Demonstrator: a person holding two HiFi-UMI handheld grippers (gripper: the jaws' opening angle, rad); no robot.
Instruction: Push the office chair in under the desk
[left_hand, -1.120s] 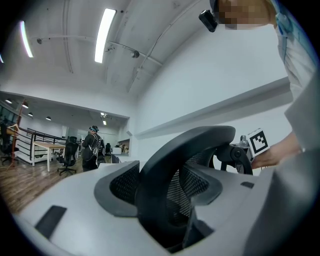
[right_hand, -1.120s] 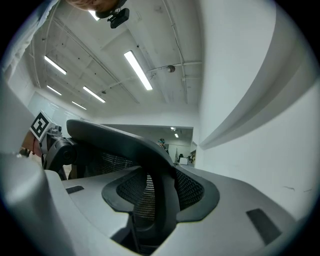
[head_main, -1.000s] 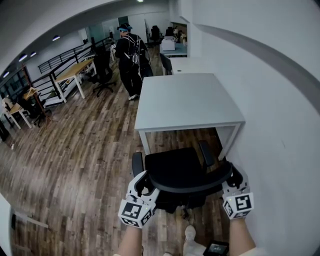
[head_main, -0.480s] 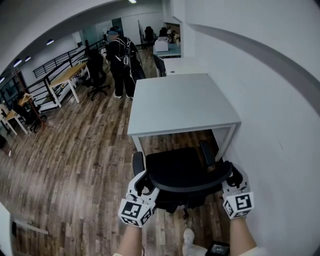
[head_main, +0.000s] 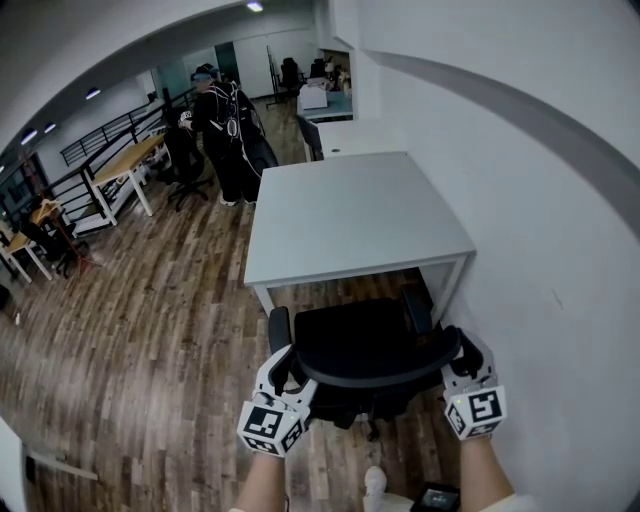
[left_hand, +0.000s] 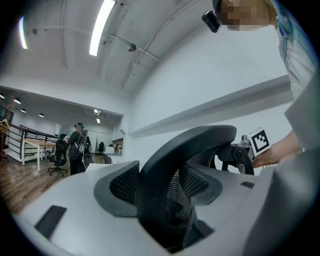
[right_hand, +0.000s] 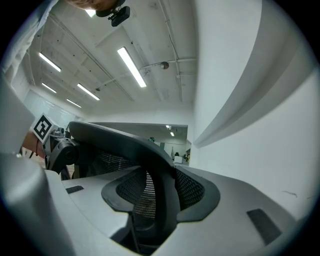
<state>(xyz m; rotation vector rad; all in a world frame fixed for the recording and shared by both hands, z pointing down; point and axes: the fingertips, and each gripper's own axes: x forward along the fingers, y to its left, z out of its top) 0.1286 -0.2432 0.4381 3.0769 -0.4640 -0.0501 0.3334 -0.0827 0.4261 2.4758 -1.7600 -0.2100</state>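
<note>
Office chair (head_main: 365, 345): black, mesh-backed, with two armrests (head_main: 416, 308). Standing on wood floor (head_main: 150, 330), facing white desk (head_main: 355, 205), close beside the white wall (head_main: 520, 200). Seat front just reaching the desk's near edge; backrest and most of the seat out in the open. Set square to the gap between the desk legs (head_main: 452, 285), presumably so as to roll straight in without catching either one. Left gripper (head_main: 287, 368): clamped on the left end of the backrest rim (head_main: 380, 372), seen in the left gripper view with the rim packed between both pads. Right gripper (head_main: 463, 357): likewise closed on the right end of the same rim, standing wide only on account of the rim's thickness. Held level and at opposite ends, evidently to push evenly and keep the chair from swinging to one side. Stage, as judged: mid-push, well short of tucked in. Called for next, at a guess: a steady forward shove, with armrests kept clear of the desk top and of the leg nearest the wall. Also noted: a person (head_main: 222, 125) standing well apart at the far end of the room, of no bearing on the job.
</note>
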